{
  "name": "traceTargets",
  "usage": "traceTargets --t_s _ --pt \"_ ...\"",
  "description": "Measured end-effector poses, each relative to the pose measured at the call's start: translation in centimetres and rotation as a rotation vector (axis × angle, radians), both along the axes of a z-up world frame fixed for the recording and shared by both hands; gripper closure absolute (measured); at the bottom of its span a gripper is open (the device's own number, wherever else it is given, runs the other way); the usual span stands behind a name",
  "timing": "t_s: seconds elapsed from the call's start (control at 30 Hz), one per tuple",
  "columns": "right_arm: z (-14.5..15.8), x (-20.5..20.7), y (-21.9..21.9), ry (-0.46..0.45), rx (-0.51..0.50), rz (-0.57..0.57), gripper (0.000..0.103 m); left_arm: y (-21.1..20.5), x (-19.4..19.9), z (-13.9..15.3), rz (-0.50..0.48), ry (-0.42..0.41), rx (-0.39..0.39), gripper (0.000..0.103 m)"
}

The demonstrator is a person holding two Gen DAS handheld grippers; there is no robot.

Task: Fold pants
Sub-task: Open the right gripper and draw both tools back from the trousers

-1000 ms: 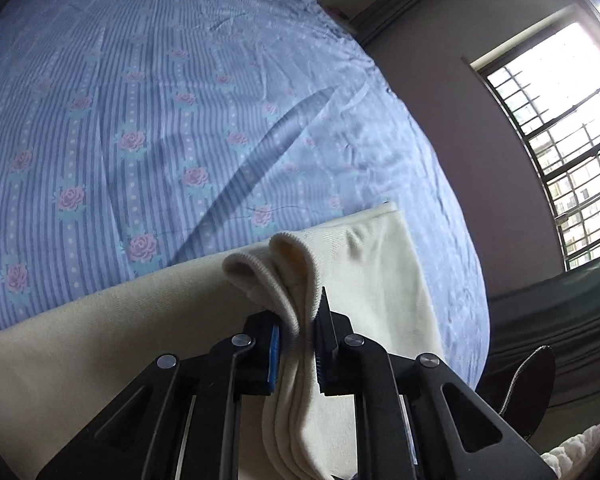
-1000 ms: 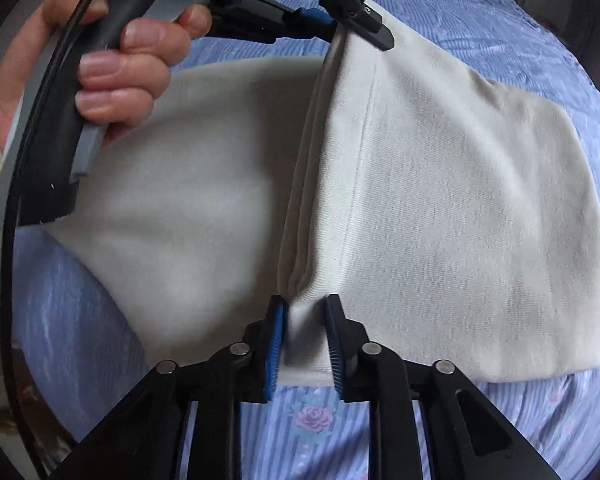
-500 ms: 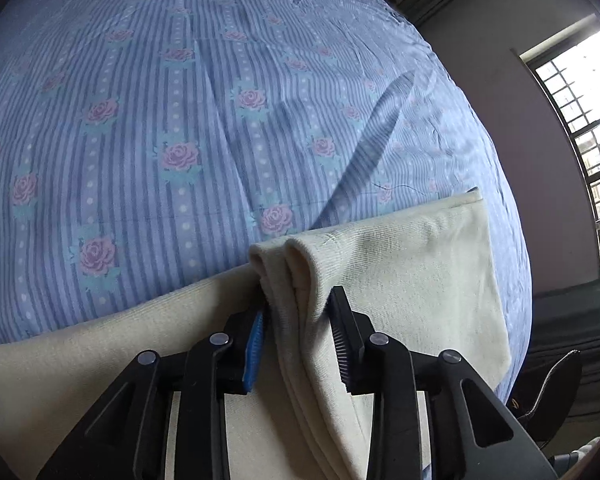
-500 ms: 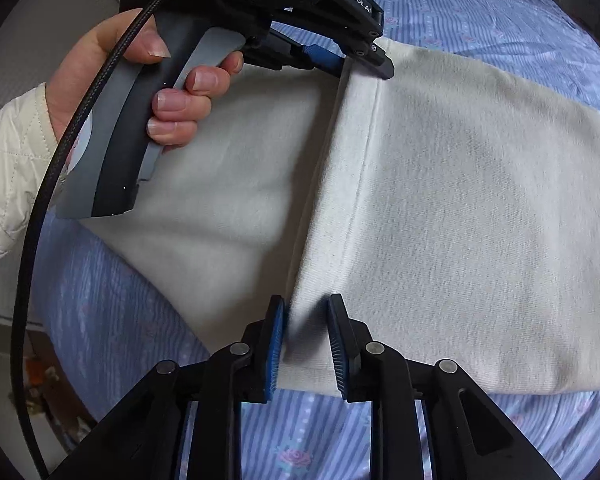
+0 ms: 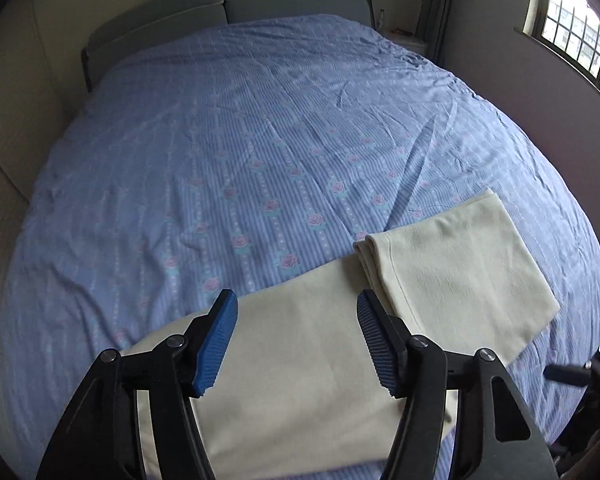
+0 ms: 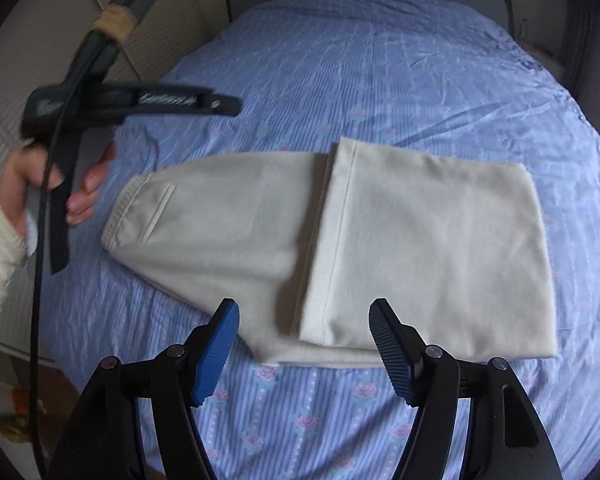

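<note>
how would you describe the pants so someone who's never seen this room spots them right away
Start at the big bed with the blue striped, rose-print sheet, then look to its near edge. The pants lie flat there, cream-coloured, with the leg end folded over toward the elastic waistband. They are the only plain, pale thing on the patterned sheet.
</note>
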State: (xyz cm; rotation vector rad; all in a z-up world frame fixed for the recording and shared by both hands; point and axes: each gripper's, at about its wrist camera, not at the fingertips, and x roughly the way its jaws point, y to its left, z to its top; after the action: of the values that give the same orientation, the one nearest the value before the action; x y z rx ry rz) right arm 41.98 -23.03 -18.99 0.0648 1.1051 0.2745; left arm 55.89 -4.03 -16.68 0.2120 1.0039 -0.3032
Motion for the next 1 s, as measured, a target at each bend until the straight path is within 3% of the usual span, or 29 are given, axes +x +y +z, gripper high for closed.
traceTargets --t_s 0.27,0.53,0.77,1.0 --pt "6.7 -3.0 1.0 -0.112 -0.016 0.043 0.027 1.0 -12.9 6.9 0.150 -0.033 -0.016 0.028" --pt "11.3 -7.2 2.9 -0.198 0.050 0.109 0.025 3.1 -22.1 9.2 0.277 -0.015 -0.036 0.025" --pt "13.4 -9.0 7.0 -0.243 0.031 0.137 0.021 8.7 -24.9 8.9 0.360 -0.009 -0.079 0.023" --pt "12.4 -8.0 13.4 -0.208 -0.016 0.083 0.021 17.1 -23.4 6.4 0.354 0.020 -0.184 0.023"
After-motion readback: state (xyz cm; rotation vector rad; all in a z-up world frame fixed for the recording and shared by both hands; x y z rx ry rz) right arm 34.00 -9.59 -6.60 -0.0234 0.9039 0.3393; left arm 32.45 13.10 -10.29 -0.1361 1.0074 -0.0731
